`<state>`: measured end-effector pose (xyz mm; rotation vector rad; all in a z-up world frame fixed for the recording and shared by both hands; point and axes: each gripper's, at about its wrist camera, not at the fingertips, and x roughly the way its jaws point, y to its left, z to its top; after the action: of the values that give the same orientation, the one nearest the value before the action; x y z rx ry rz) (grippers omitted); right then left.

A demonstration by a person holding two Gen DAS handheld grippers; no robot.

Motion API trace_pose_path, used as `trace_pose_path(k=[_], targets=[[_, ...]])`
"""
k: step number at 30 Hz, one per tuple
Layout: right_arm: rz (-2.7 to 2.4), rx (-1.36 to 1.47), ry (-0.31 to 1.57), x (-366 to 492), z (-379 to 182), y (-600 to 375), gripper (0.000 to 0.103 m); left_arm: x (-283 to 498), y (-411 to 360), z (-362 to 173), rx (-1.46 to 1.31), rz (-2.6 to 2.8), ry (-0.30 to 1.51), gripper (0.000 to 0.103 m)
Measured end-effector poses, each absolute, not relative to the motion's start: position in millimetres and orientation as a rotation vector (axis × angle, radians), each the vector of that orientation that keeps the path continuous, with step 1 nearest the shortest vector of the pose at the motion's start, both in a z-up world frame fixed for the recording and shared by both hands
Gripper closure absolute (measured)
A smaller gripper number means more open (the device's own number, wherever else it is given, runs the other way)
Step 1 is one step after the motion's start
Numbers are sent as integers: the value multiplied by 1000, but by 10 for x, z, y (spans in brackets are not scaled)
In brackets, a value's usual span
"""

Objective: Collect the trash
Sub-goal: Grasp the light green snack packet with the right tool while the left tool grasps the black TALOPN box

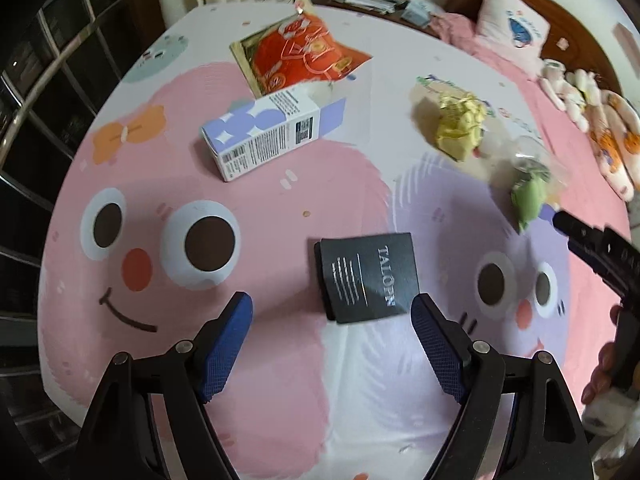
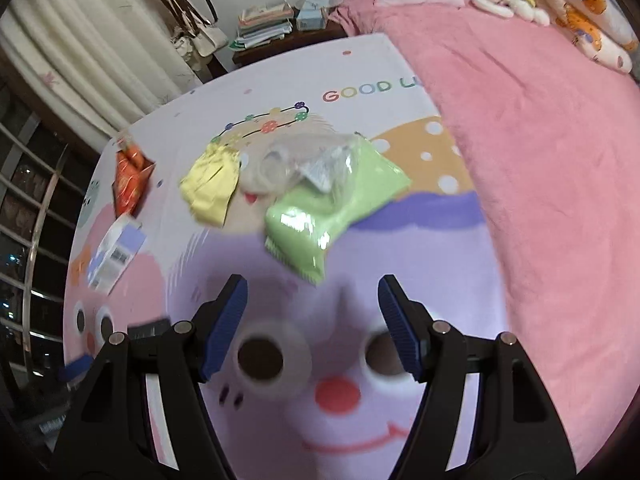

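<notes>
Open bed sheet (image 1: 280, 360) lies bare beneath the wide-spread left tongs (image 1: 332, 312), with only a black box (image 1: 368, 276) just ahead between the tips. Beyond it, clear sheet runs up to a purple-and-white carton (image 1: 264, 136) and an orange snack bag (image 1: 304, 52). The right tongs (image 2: 312, 296), jaws apart, hang over bare sheet; directly ahead a green packet (image 2: 320, 216), a clear plastic wrapper (image 2: 296, 164) and a yellow wrapper (image 2: 212, 188) crowd together. A pink blanket (image 2: 540, 160) bounds the right side.
</notes>
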<state>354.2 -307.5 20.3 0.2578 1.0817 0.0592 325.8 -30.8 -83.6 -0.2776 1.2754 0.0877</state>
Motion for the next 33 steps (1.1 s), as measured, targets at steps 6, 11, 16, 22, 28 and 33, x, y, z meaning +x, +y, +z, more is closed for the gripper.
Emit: trace_pose_path(k=[6, 11, 16, 22, 28, 33], targets=[[52, 292, 1114, 4014, -44, -3049, 38, 3428, -308, -1059, -292, 144, 1307, 20], [49, 253, 1134, 4175, -227, -2963, 39, 3522, -333, -1176, -305, 153, 1328, 20], [81, 133, 1107, 4178, -245, -2809, 68, 3612, -443, -1243, -291, 137, 1347, 20], [131, 120, 1114, 4063, -272, -2798, 84, 3741, -603, -1282, -263, 133, 1371, 19], [195, 91, 1127, 3764, -283, -2780, 87, 3861, -833, -1361, -218, 150, 1397, 19], [262, 73, 1148, 3480, -278, -2684, 90, 3929, -977, -1400, -174, 186, 1392, 19]])
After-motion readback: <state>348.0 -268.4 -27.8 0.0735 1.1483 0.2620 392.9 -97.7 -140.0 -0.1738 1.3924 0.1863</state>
